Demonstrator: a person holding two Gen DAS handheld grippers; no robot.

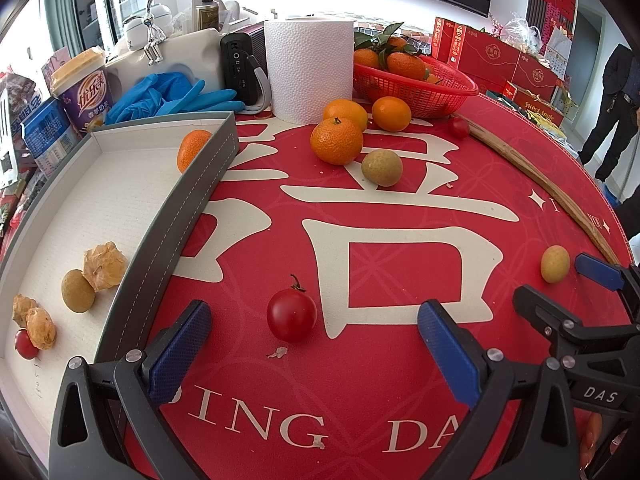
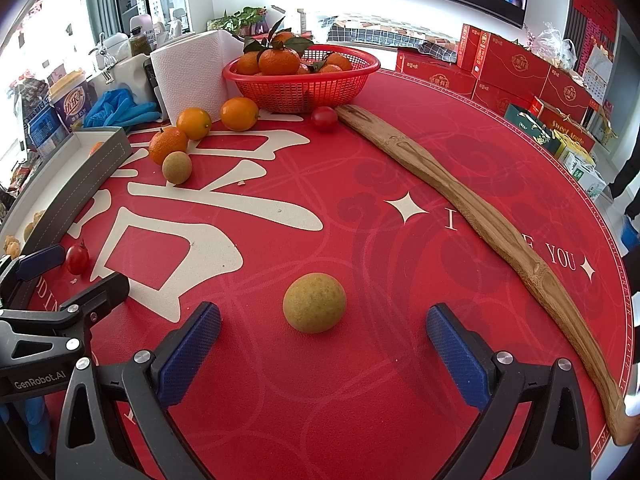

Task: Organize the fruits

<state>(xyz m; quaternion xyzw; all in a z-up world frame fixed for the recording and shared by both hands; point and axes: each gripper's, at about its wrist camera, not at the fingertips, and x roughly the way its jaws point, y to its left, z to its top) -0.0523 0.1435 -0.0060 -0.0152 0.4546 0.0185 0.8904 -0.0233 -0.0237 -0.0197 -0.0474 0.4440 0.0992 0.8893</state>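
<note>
At nine o'clock on the red mat lies the grey tray, its pale floor holding a longan, a papery husked fruit, two knobbly tan pieces touching a small red tomato, and, up by the far wall at eleven o'clock, an orange kumquat. The left gripper hovers just right of the tray wall with its blue pads spread wide, holding nothing; a cherry tomato sits on the mat between them, touching neither. At twelve o'clock a cluster of three orange fruits and a second longan lie just in front of the paper towel roll and the red basket of leafy mandarins. A long wooden stick runs from the basket towards four o'clock. At three o'clock the right gripper also stands wide apart and empty, a lone longan resting on the mat between its pads, clear of both
</note>
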